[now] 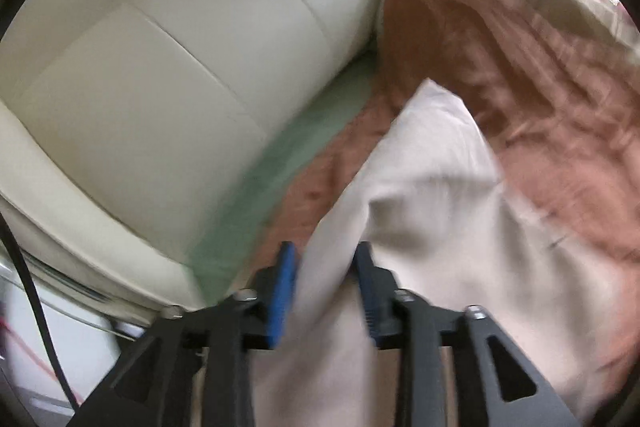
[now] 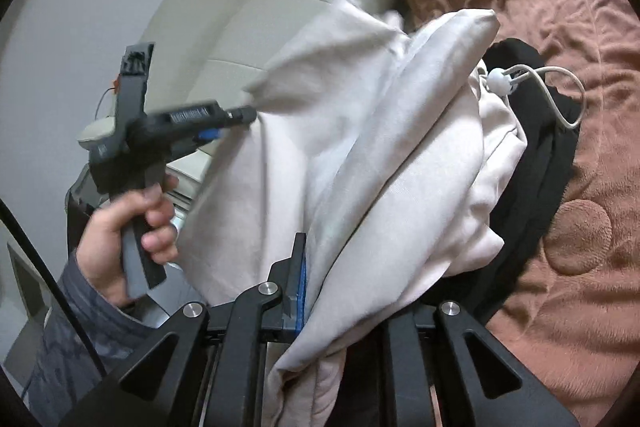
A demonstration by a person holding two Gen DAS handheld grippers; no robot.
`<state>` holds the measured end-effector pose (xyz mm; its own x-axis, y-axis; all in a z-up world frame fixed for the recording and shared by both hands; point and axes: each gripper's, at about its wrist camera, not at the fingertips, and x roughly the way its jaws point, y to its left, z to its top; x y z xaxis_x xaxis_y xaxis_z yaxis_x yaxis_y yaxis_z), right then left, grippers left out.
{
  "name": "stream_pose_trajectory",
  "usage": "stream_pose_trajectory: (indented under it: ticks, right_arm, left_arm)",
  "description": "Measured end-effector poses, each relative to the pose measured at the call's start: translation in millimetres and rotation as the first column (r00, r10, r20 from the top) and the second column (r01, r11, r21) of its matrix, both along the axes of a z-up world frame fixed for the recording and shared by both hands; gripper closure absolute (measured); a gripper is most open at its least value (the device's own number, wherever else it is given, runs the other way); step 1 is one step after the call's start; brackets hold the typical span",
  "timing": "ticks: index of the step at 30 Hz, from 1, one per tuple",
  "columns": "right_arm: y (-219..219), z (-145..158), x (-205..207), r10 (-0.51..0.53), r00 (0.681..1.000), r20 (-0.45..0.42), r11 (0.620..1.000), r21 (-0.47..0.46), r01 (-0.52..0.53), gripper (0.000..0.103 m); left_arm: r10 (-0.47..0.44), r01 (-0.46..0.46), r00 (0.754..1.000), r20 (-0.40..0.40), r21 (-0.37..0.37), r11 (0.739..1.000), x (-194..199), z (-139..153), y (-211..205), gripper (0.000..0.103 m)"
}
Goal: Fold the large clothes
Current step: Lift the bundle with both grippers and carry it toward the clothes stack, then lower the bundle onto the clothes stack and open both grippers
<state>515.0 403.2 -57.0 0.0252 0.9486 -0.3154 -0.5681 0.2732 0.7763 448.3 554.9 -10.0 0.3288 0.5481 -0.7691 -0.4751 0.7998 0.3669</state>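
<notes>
The right gripper is pinching the garment, its fold running toward one o'clock, while the left gripper, at nine, is standing half-open around an edge.

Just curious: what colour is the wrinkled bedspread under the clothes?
The wrinkled bedspread is a rusty, brownish pink with stitched leaf-like lines; the right wrist view shows it best.

The left wrist view is taken close above the bed, angled steeply down toward the cream headboard. The right wrist view is aimed flatter across the brown blanket. The pale garment is shared by both.
</notes>
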Motion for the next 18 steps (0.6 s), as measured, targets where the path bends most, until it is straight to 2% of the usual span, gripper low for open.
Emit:
stream_pose_trajectory:
  ticks: [1, 3, 5, 6, 9, 14, 16, 18]
  right_arm:
    - [1, 1, 0, -0.006, 1.0, 0.008, 1.0, -0.005, 0.006, 0.092]
    - [-4, 0, -8, -0.014, 1.0, 0.002, 1.0, -0.009, 0.014, 0.092]
    - [-5, 4, -10, -0.021, 1.0, 0.009, 1.0, -0.022, 0.021, 0.092]
    - [-10, -1, -11, -0.03, 0.999, 0.023, 0.999, -0.042, 0.031, 0.091]
    - [-8, 1, -8, -0.039, 0.999, 0.031, 0.995, -0.089, 0.042, 0.089]
    - [-19, 10, -6, -0.059, 0.997, 0.042, 0.989, -0.13, 0.064, 0.073]
    - [-37, 11, -8, -0.077, 0.994, 0.073, 0.984, -0.152, 0.088, 0.071]
    - [-41, 17, -11, -0.08, 0.992, 0.098, 0.981, -0.169, 0.096, 0.071]
  left_arm:
    - [0.009, -0.007, 0.999, -0.036, 0.047, 0.999, -4, -11, -1, 0.05]
    - [0.043, -0.04, 0.997, -0.057, 0.051, 0.998, -15, -27, 4, 0.049]
    - [0.084, -0.084, 0.995, -0.045, 0.002, 0.997, -29, -37, 11, 0.049]
    - [0.117, -0.118, 0.993, -0.015, -0.047, 0.992, -40, -39, 15, 0.049]
    - [0.189, -0.182, 0.981, 0.043, -0.13, 0.975, -64, -38, 17, 0.049]
    - [0.285, -0.245, 0.949, 0.133, -0.258, 0.935, -112, -31, -2, 0.049]
    - [0.295, -0.25, 0.944, 0.146, -0.266, 0.931, -124, -35, -18, 0.049]
    - [0.272, -0.231, 0.951, 0.147, -0.246, 0.941, -129, -37, -34, 0.049]
